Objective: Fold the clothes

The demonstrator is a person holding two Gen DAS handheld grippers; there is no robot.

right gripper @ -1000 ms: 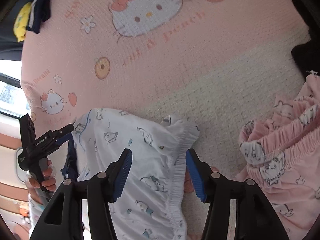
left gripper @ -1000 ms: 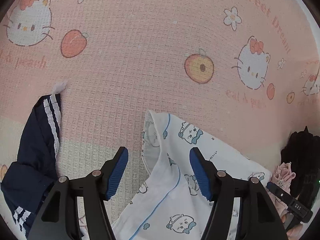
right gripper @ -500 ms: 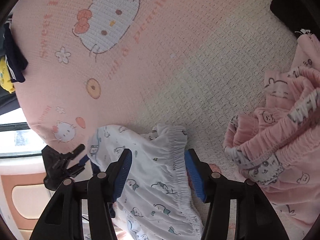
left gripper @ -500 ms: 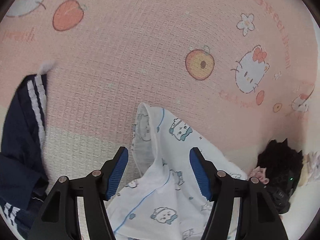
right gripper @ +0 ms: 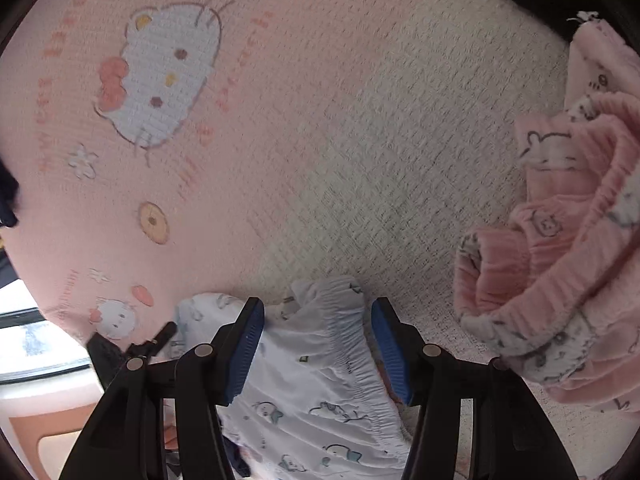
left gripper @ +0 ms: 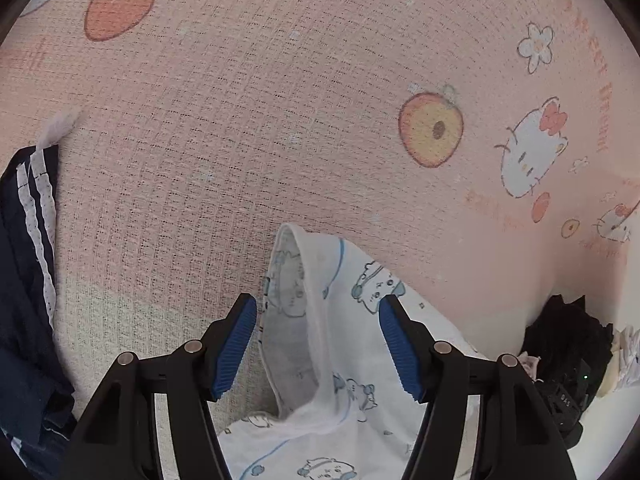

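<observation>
Garment: white printed shorts (left gripper: 348, 364) lie on the pink blanket (left gripper: 248, 128), a leg opening under the left gripper (left gripper: 316, 344) and the elastic waistband (right gripper: 340, 320) under the right gripper (right gripper: 318, 346).
Change, left: blanket and peach print loom larger than a second ago and the hem now sits between the blue pads (left gripper: 236, 344); the gripper has dropped closer to the cloth.
Change, right: the cat print has swung round in the view and the waistband has slid down between the jaws; the gripper has rolled and sunk toward it.
Fingers: both pairs stand apart, unchanged across the second; cloth lies between them, but no pad presses on it.
Grip: nothing is held yet, by either hand.
Meaning: I judge this a two-handed approach, each gripper lining up on one end of the shorts before pinching.
Neighbours: navy garment (left gripper: 28, 280) lies left, pink pyjamas (right gripper: 560, 280) right, both apart from the shorts.
Progress: early; shorts look rumpled, no fold made.
</observation>
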